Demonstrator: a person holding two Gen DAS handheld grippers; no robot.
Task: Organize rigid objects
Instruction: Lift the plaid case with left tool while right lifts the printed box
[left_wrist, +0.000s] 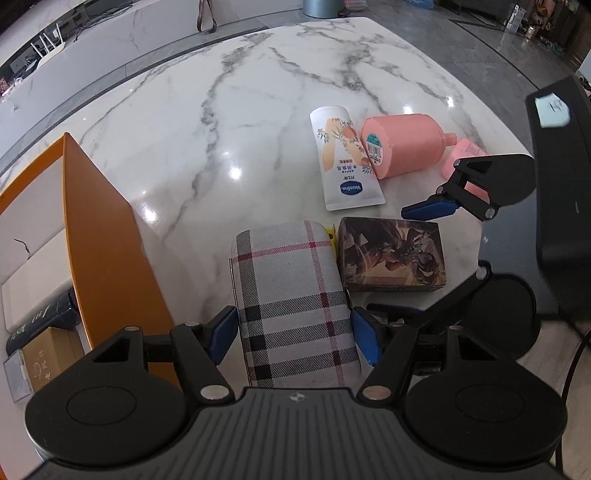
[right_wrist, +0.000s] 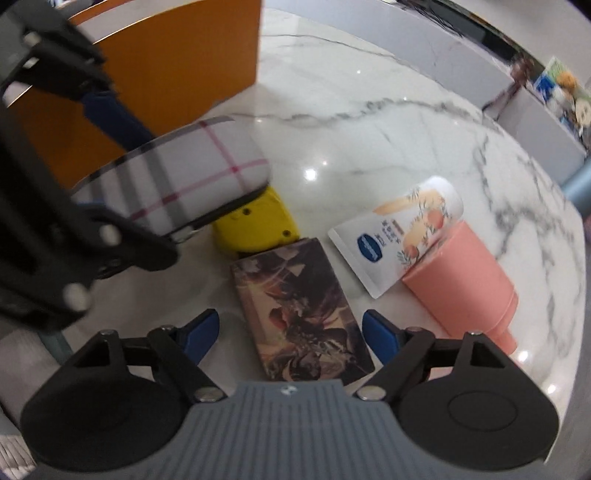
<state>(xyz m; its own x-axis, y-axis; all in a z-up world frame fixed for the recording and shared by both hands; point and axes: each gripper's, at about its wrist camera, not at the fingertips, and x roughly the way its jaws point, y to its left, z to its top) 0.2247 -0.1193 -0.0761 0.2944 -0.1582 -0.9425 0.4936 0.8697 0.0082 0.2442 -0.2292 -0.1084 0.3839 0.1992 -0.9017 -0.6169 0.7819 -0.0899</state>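
While the left gripper (left_wrist: 293, 332) clamps the plaid case (left_wrist: 295, 302) above the table (left_wrist: 229, 122), the right gripper (right_wrist: 288, 332) gapes over the card box (right_wrist: 301, 314); dropping lower risks hitting the case.

I see a white marble table (left_wrist: 258, 110). On it: orange box (left_wrist: 107, 258), tube (left_wrist: 343, 158), pink bottle (left_wrist: 402, 144), card box (right_wrist: 303, 314), yellow item (right_wrist: 258, 225).

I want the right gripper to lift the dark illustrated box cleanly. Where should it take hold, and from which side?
Grip the illustrated box across its two long edges, coming down from above. It lies flat on the marble table, and the open right gripper already straddles its narrower width. Its far end looks close to the yellow object, so avoid that end.
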